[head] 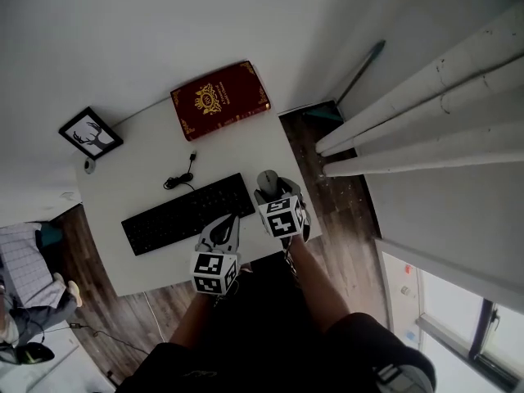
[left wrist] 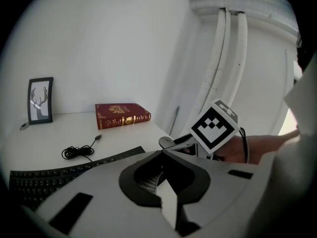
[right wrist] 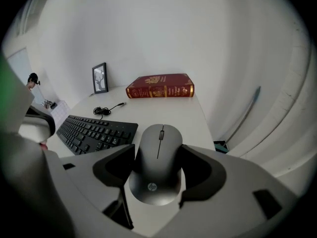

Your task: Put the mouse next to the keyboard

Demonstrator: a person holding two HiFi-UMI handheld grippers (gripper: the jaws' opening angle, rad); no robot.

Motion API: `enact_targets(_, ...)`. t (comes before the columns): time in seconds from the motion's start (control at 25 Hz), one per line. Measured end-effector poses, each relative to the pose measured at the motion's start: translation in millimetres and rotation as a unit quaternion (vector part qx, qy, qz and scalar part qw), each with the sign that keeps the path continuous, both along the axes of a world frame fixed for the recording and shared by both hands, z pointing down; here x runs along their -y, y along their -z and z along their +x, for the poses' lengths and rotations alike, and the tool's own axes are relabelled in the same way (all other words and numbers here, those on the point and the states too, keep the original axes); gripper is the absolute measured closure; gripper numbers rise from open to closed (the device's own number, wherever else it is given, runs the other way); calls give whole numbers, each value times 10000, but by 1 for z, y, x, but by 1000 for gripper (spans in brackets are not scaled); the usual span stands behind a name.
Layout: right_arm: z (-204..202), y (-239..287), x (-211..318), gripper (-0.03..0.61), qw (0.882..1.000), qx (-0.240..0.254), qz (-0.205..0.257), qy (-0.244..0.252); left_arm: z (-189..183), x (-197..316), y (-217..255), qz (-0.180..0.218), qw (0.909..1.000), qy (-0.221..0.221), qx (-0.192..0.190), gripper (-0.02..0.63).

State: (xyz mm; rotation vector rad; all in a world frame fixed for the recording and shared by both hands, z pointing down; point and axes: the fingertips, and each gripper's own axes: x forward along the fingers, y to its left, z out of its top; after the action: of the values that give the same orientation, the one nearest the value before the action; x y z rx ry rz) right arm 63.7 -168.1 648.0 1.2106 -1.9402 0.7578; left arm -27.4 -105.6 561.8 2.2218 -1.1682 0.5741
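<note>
A dark grey mouse [right wrist: 157, 162] sits between the jaws of my right gripper [right wrist: 157, 180], which is shut on its two sides. In the head view the mouse [head: 268, 180] is just right of the black keyboard [head: 188, 213], near the right edge of the white table [head: 147, 146]. I cannot tell whether it touches the tabletop. My left gripper [head: 221, 232] hangs shut and empty over the keyboard's front right corner. From the left gripper view, its jaws [left wrist: 159, 180] meet, and the mouse [left wrist: 166, 142] pokes out beside the right gripper's marker cube [left wrist: 214, 127].
A red book [head: 219, 99] lies at the table's back, a framed picture [head: 90, 132] stands at the back left. The coiled keyboard cable [head: 180, 176] lies behind the keyboard. White pipes [head: 426, 113] and a dustpan [head: 323, 111] are on the right, past the table edge.
</note>
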Motion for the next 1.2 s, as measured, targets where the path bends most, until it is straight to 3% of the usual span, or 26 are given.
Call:
enact_targets(0.32, -12, -18, 12, 270, 9995, -100, -181, 225, -22, 6, -12, -179, 9991, 353, 139, 612)
enact_targets(0.76, -13, -36, 6, 270, 9990, -114, -367, 242, -19, 2, -14, -224, 9993, 271, 130, 612)
enact_targets(1.2, -1, -17, 6, 250, 9990, -356, 234, 115, -34, -23, 0, -96, 9995, 261, 116, 612)
